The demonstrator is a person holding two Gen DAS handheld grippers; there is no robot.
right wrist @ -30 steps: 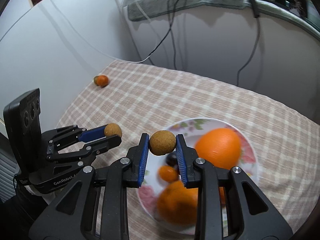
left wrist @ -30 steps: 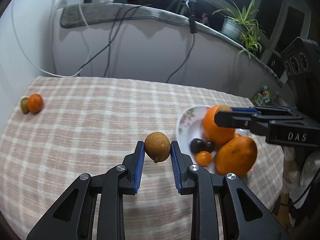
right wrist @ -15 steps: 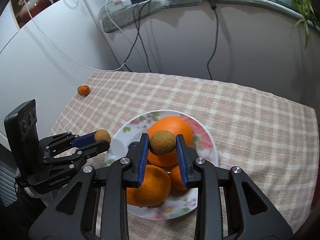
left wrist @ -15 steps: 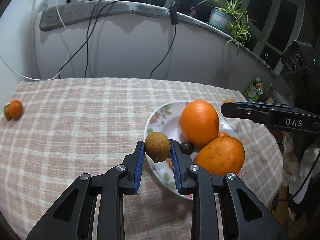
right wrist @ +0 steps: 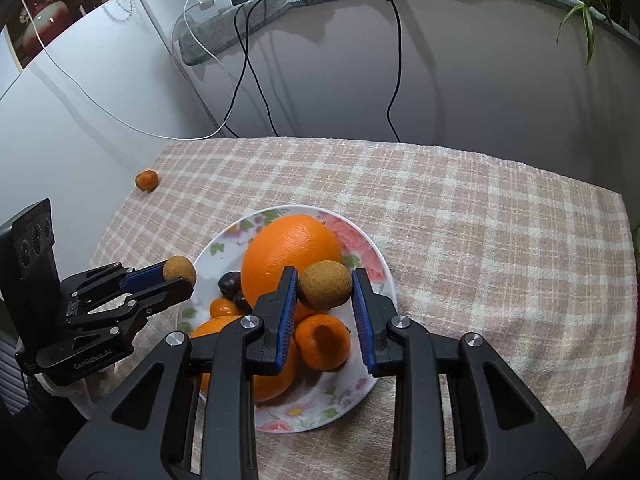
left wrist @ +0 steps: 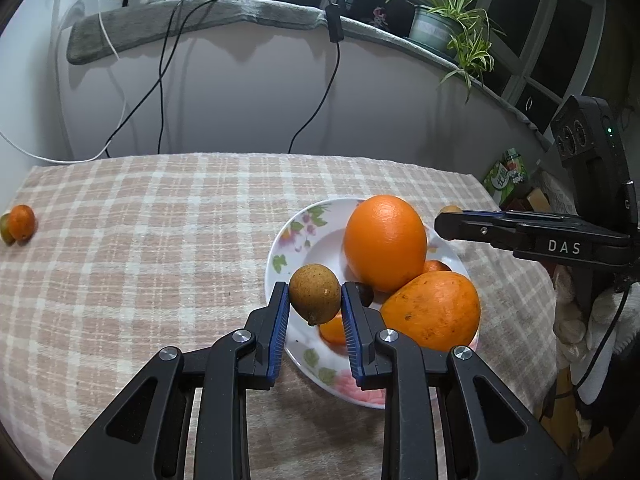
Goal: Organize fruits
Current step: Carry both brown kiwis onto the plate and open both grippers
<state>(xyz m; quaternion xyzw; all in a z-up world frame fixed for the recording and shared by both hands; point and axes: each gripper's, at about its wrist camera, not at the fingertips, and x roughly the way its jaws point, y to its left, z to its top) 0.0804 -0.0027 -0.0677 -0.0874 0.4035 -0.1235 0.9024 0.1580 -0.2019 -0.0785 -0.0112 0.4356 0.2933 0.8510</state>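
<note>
Tongs on the left [left wrist: 315, 304] pinch a small brown, speckled fruit [left wrist: 315, 299] between their blue pads, hanging over the near-left rim of the flowered plate [left wrist: 294, 236]. In the right wrist view the right tongs [right wrist: 325, 294] clamp a second brown fruit [right wrist: 325, 284] the same way, above the plate's heap. From the left camera that second fruit is nearly hidden behind the right tongs' black fingers; only a tan sliver shows at their tip.

On the plate a big round orange [left wrist: 384, 248] leans beside a longer orange fruit [left wrist: 432, 310]. A dark, glossy fruit [right wrist: 230, 281] and smaller orange ones, such as the one at [right wrist: 323, 342], lie largely covered by the tongs; a second dark one may sit beside it, though it is hard to make out.

A small orange fruit [left wrist: 21, 222] sits at the far-left edge of the checked surface [left wrist: 140, 248], touching something green that the picture's edge cuts off. The plate lies towards the surface's right side, its near rim close to the front edge. Wide bare cloth stretches left and behind, up to the pale wall, where cables [left wrist: 160, 80] trail down.
</note>
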